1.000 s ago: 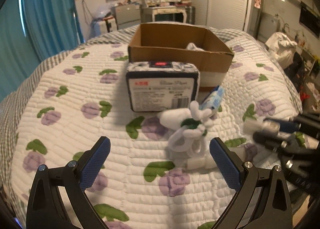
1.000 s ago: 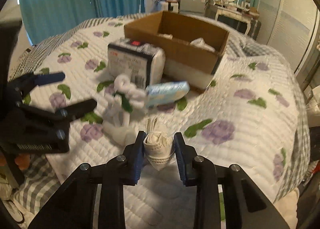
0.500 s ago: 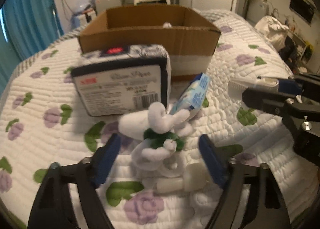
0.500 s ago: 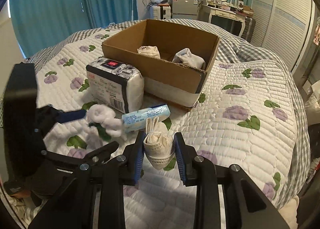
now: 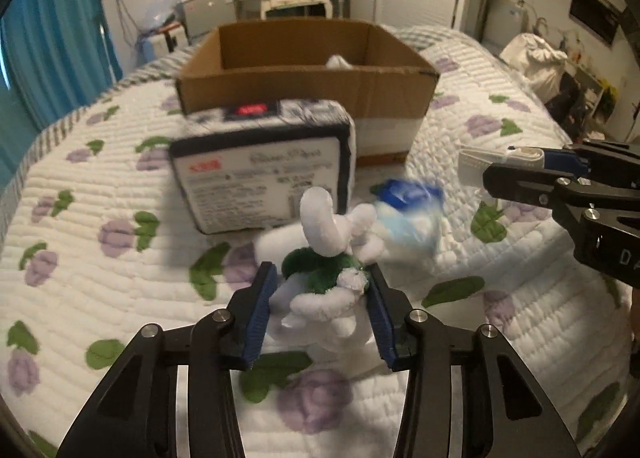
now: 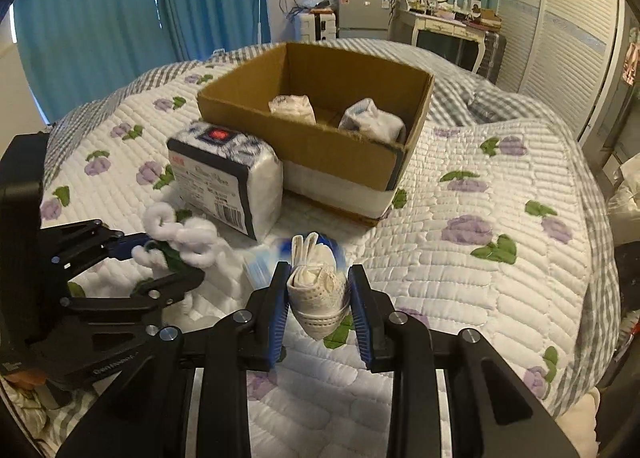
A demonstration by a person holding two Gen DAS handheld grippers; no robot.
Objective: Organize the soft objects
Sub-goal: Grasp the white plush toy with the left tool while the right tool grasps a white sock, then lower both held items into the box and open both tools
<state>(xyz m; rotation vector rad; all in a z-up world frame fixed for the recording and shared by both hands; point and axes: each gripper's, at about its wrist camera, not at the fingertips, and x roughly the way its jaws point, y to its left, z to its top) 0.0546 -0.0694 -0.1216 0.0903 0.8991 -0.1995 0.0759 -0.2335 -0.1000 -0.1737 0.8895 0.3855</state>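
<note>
**Both grippers loaded; plush toy and folded cloth being held above the quilt**

The left gripper point(image 5: 320, 310) is clamping a white plush toy point(image 5: 320, 254) with a green collar, its blue pads pressing the body from both sides just below the collar. The right gripper point(image 6: 318, 306) is pinching a folded white cloth bundle point(image 6: 317, 294) with lace trim, its jaws tight against the fabric.

Handling judgement: both items are looking light, soft and compressible. The plush is yielding under the pads, so a grip across the thick torso is sounding safer than one on the floppy limbs. The bundle is likely to unfold if released loosely; holding across the folded middle is keeping it together.

The toy is sitting low over the quilt point(image 5: 100, 298), just in front of the wrapped tissue pack point(image 5: 264, 173), which is standing against the cardboard box point(image 5: 304, 85). A blue-and-white packet point(image 5: 408, 209) beside the toy is appearing blurred.

The right wrist view is looking down into the box and showing two white bundles point(image 6: 292, 107) already inside; the left wrist view is showing only a sliver of one over the rim.
</note>
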